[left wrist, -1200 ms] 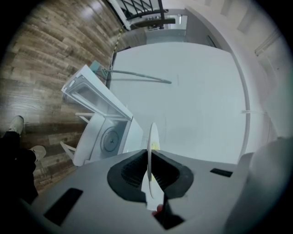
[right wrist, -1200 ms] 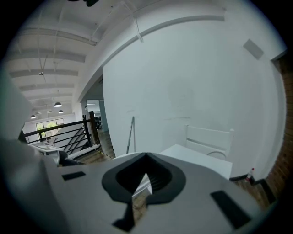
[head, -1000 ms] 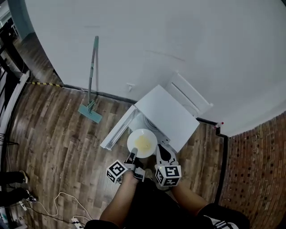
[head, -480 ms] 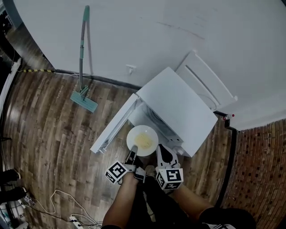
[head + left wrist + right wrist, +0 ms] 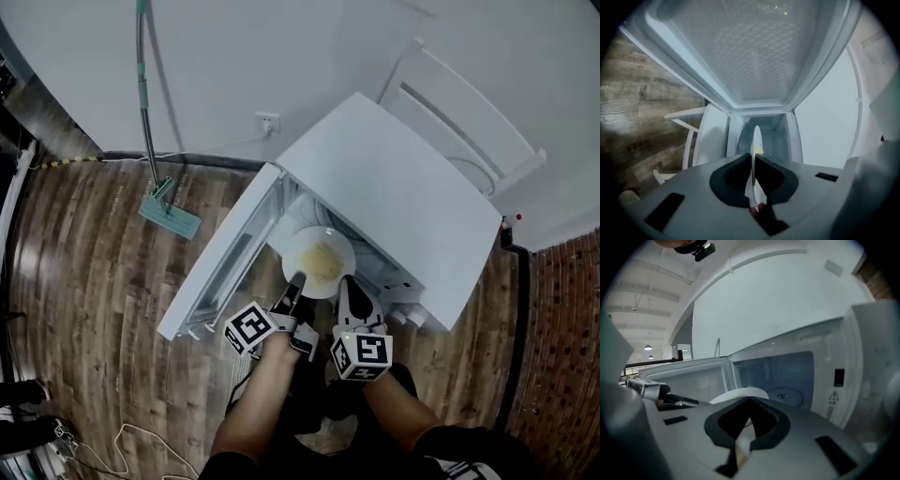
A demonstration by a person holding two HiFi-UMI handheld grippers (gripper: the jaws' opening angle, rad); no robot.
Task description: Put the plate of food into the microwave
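Currently one round white plate (image 5: 300, 246), pale yellow food (image 5: 323, 263) heaped mid-plate, held at one open microwave's (image 5: 394, 187) mouth, door (image 5: 230, 253) swung wide, two grippers, left gripper (image 5: 297, 279) clamped on plate rim, right gripper (image 5: 348, 282) closed, empty, beside plate.

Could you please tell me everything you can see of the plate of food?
The plate is round, white and shallow, smooth like ceramic, though I cannot be sure of the material. A pale yellow heap of food sits in its middle. It is held about level at the mouth of the open microwave, beside the swung-out door. The left gripper is clamped on its near rim; nothing else clearly touches it.
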